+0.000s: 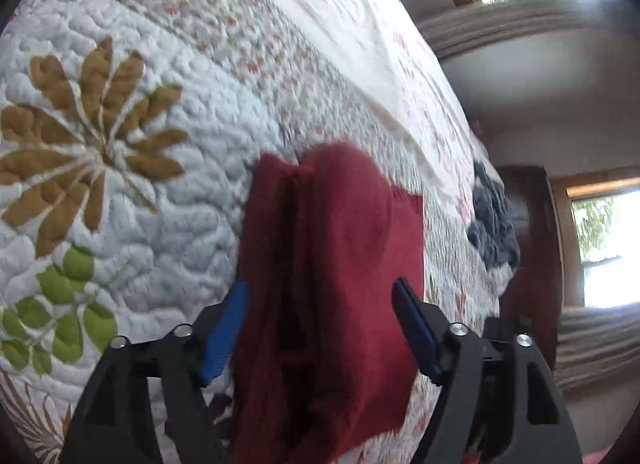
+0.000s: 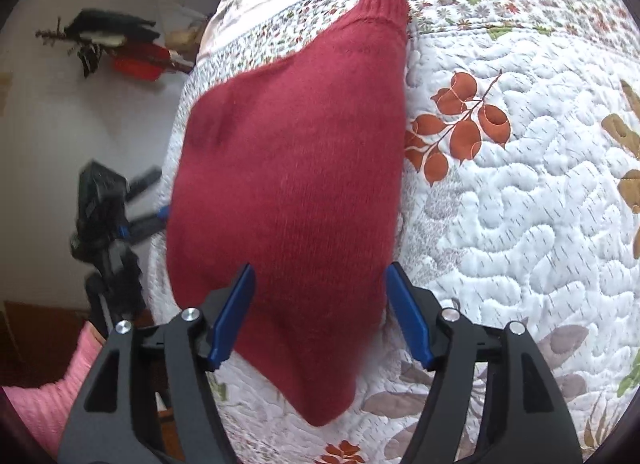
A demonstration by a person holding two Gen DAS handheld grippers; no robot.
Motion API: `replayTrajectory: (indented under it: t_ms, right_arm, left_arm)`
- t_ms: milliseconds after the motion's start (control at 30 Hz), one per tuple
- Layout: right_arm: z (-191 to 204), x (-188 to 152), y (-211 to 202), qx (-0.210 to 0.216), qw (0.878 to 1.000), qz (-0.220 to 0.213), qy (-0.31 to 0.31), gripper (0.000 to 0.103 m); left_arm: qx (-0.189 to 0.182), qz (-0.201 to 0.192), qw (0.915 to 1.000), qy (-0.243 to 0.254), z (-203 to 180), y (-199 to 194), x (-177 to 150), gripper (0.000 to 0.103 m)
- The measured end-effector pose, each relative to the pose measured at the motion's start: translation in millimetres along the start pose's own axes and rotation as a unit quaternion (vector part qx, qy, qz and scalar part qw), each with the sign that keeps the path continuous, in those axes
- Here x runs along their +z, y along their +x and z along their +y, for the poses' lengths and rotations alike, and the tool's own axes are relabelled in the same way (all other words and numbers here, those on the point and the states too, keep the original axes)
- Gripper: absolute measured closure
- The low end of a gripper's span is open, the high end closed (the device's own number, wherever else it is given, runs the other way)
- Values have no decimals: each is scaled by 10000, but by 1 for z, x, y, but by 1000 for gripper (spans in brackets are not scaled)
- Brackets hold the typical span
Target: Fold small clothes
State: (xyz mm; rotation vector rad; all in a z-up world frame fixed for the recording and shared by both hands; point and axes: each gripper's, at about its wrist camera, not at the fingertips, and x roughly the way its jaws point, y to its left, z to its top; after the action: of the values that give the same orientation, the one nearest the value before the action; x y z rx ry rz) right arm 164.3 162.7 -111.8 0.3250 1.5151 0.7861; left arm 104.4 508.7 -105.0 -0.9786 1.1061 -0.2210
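A dark red knitted garment (image 1: 332,264) lies on the quilted bedspread (image 1: 168,168), with a lengthwise fold crease down its left part. My left gripper (image 1: 320,284) hovers open over its near end, blue fingers (image 1: 224,328) either side of the cloth. In the right wrist view the same garment (image 2: 288,184) lies flat with its ribbed cuff (image 2: 384,0) at the far end. My right gripper (image 2: 320,266) is open above the near part. The left gripper (image 2: 154,204) shows blurred at the garment's left edge.
A grey crumpled cloth (image 1: 494,220) lies by the bed's far edge. Beyond it stand dark wooden furniture (image 1: 532,244) and a window (image 1: 608,248). A pink sleeve (image 2: 56,396) is at the lower left. Black and red items (image 2: 120,48) lie on the floor past the bed.
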Motion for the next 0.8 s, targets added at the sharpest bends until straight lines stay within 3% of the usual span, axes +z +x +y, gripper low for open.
replayTrajectory:
  t_ms: [167, 433, 500, 533, 600, 667, 800]
  right_arm:
    - [-17, 9, 13, 380, 9989, 79, 273, 31]
    - [-27, 26, 47, 666, 9967, 234, 401, 24]
    - [-29, 32, 51, 772, 9958, 156, 475, 24]
    - [-30, 34, 52, 815, 9951, 135, 543, 30]
    - [-31, 35, 50, 827, 9946, 107, 610, 40]
    - [-25, 33, 41, 839, 9952, -7, 506, 55]
    - [-9, 23, 18, 788, 9964, -147, 267, 59]
  left_arm:
    - [199, 587, 9980, 126, 9, 31, -8, 23]
    - [230, 957, 9922, 767, -10, 74, -8, 13]
    - [304, 954, 9914, 843, -14, 80, -9, 13]
    - [382, 936, 9903, 952, -18, 82, -10, 14]
    - [429, 871, 9894, 1084, -25, 80, -14, 46]
    - [342, 728, 9914, 1034, -29, 73, -16, 52]
    - [141, 524, 9943, 918, -33, 57, -22, 62]
